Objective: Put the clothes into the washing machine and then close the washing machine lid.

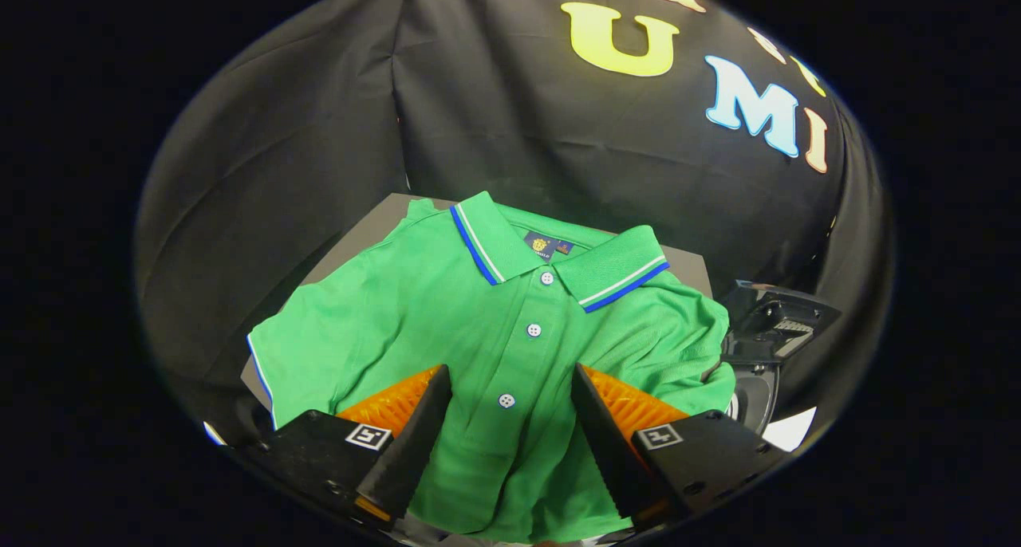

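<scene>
The gripper [510, 387] is spread wide, its two fingers [415, 427] apart and pressing on nothing. The fingers hang over the lower front of a green polo shirt [447, 316], one on each side of the button placket; the lowest button [506, 401] lies between them. Whether the fingertips touch the cloth cannot be told.

The shirt lies spread flat, front up, on a grey surface [363, 232]. Its collar [558, 260], edged with blue and white stripes, points away from the fingers. One sleeve extends to the left; the right side is bunched.

Just beside the bunched right side of the shirt stands the washing machine [770, 332], dark, seen in part. The black booth wall [319, 132] stands beyond.
</scene>
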The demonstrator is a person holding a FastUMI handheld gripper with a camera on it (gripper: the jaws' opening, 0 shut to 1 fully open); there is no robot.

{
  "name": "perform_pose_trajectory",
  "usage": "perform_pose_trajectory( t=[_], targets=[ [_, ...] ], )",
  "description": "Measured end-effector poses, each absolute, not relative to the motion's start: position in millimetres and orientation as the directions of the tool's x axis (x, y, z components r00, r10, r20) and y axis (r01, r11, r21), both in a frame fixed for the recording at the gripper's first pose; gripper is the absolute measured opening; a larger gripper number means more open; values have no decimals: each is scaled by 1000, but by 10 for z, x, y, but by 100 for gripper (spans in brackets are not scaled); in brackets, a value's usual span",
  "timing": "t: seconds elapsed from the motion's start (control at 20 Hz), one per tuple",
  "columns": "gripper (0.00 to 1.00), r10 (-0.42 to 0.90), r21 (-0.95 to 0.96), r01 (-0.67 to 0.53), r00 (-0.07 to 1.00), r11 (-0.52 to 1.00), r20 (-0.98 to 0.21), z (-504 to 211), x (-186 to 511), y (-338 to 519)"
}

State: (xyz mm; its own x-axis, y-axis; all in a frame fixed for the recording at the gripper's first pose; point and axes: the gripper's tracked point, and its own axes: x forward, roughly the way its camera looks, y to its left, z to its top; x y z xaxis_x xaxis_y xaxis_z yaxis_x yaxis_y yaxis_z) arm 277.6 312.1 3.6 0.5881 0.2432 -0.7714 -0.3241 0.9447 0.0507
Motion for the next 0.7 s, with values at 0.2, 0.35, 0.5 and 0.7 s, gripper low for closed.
perform_pose_trajectory(
  t=[0.2, 0.35, 0.5, 0.7],
  targets=[
    [71, 262, 34, -366, 598, 930, -757, 28, 2780, 3165],
    [39, 271, 16, -398, 594, 917, -758, 48, 2809, 3177],
    [14, 258, -12, -399, 616, 917, -744, 64, 2784, 3152],
    [2, 252, -95, -442, 660, 892, -708, 95, 2783, 3167]
  ],
)
